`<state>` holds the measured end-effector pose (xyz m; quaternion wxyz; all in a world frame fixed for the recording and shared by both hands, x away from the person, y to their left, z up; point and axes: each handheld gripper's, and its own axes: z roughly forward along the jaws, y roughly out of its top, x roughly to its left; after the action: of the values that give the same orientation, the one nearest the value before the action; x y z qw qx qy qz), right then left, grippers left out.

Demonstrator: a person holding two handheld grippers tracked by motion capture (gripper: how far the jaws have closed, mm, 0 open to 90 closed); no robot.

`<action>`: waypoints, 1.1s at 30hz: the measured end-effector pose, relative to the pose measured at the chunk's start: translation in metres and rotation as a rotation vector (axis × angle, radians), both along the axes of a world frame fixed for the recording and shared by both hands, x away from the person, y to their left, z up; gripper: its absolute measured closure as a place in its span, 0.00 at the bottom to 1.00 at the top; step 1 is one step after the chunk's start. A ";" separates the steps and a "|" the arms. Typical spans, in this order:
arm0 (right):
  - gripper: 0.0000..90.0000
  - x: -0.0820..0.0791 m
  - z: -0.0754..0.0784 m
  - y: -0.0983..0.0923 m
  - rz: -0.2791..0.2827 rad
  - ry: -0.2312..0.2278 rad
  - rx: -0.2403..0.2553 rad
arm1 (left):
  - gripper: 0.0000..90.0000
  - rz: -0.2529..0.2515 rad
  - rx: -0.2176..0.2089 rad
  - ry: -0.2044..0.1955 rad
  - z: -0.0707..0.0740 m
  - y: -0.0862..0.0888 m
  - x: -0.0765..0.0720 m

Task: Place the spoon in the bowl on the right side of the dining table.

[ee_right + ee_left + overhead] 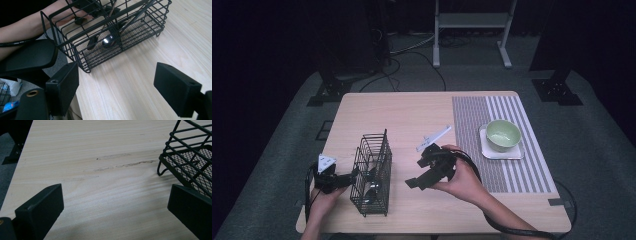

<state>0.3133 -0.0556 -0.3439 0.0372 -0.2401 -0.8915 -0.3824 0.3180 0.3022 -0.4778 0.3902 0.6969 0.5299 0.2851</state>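
Basket (373, 172) at lower left, steadied beside left gripper (346, 180); right gripper (115, 87) alongside, both jaws released, empty. Next: approach utensils inside.

We note a black wire basket (373, 172) on a pale wood-grain table (407, 115); a grey-and-white striped mat (502, 107); a light green bowl (503, 134) on a white coaster (492, 153); black grippers.

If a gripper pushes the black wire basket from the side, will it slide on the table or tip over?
The wire basket looks stiff and probably light, since it is open wire and mesh. It stands taller than wide on small wire feet, so a high push may tip it; a low push would more likely slide it on the smooth wooden table.
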 end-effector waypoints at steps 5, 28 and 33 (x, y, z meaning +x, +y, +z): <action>0.21 0.003 0.000 0.007 0.006 0.005 0.006 | 0.00 -0.001 -0.001 -0.001 0.000 0.000 0.000; 0.22 0.019 0.003 0.031 -0.004 0.014 0.046 | 0.00 -0.002 -0.004 -0.003 0.000 0.001 0.000; 0.23 0.022 0.005 0.034 -0.008 0.021 0.050 | 0.00 -0.002 -0.004 -0.003 0.000 0.001 0.000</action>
<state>0.3348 -0.0220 -0.3386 0.0512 -0.2466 -0.8802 -0.4023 0.3178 0.3031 -0.4777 0.3928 0.6962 0.5292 0.2846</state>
